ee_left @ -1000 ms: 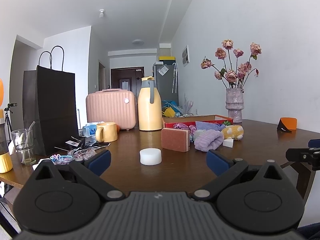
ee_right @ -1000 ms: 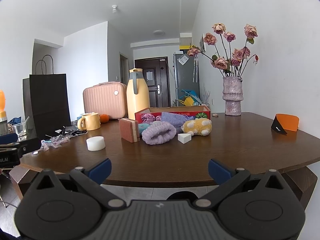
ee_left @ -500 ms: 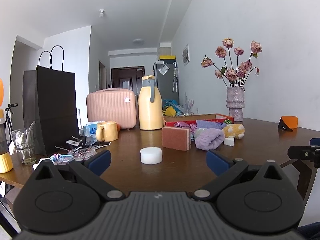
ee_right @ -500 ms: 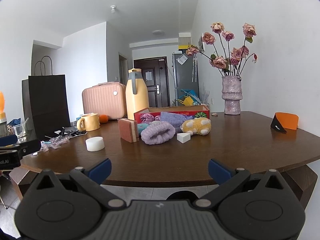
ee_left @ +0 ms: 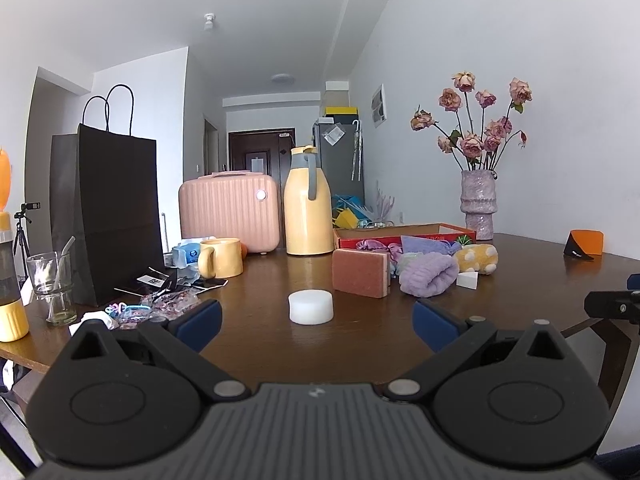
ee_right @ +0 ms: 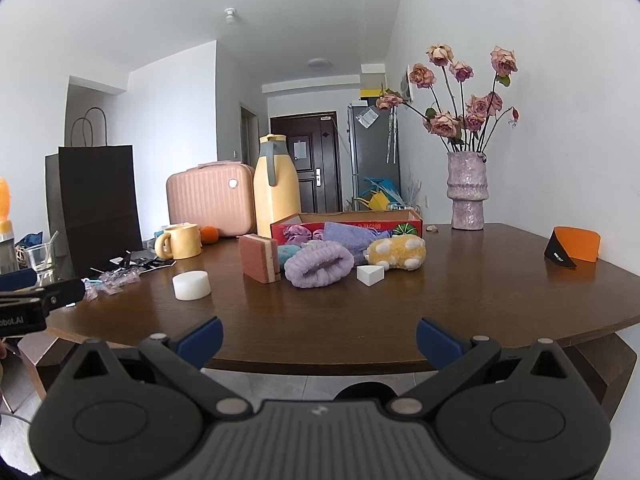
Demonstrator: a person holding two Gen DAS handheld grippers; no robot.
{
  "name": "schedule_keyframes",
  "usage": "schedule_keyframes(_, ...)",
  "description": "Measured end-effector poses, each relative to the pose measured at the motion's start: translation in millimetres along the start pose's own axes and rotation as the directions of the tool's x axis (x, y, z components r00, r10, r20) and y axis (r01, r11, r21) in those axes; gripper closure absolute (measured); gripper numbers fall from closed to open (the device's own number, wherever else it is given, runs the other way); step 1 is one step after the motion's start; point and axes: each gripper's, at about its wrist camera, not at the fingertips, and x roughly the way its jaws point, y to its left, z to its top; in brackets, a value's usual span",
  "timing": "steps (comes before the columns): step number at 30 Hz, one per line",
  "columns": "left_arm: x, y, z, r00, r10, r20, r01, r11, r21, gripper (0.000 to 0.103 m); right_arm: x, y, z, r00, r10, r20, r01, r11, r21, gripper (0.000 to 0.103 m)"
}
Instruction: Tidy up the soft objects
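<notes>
My view cuts the orange bottle (ee_left: 3, 216) off at the left edge; the sponge (ee_right: 258, 258) hides part of the box's (ee_right: 348, 220) contents.

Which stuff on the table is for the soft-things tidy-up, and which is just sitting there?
For the job:
purple headband
yellow spotted plush
sponge block
white round foam
white wedge
red box

Just lying about:
yellow mug
yellow jug
pink case
black bag
flower vase
</notes>
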Motion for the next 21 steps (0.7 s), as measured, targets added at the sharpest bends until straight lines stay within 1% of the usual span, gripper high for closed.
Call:
schedule_keyframes(3,5,1,-2,1.000,0.006,-0.017,-0.006,1.000,-0.001,0.000,0,1,-1,1.000,0.001,0.003,-0.001,1.000,-0.008,0.000)
schedule_keyframes(9,9,0,-3,1.000,0.014,-0.024,-0.014,1.000,-0.005,0.000,4,2,-1,1.000,0.003,-0.009,-0.003,1.000,-0.007,0.000)
schedule_keyframes(15,28,-3,-2,1.000,0.015,-0.023,-0.015,1.000,0.004,0.000,9,-2,0,1.000,-0.001,-0.002,0.001,1.000,0.004,0.000)
schedule_keyframes(18,45,-6,-3,0.999,0.027,-0.032,-0.027,1.000,0.011,0.000,20,-9,2,1.000,-0.017,0.017,0.017,1.000,0.018,0.000)
schedule_keyframes(21,60,-8,0,0.999,0.047,-0.022,-0.047,0.999,0.016,0.000,42,-18,4,0.999,-0.037,0.009,0.037,0.998,0.052,0.000)
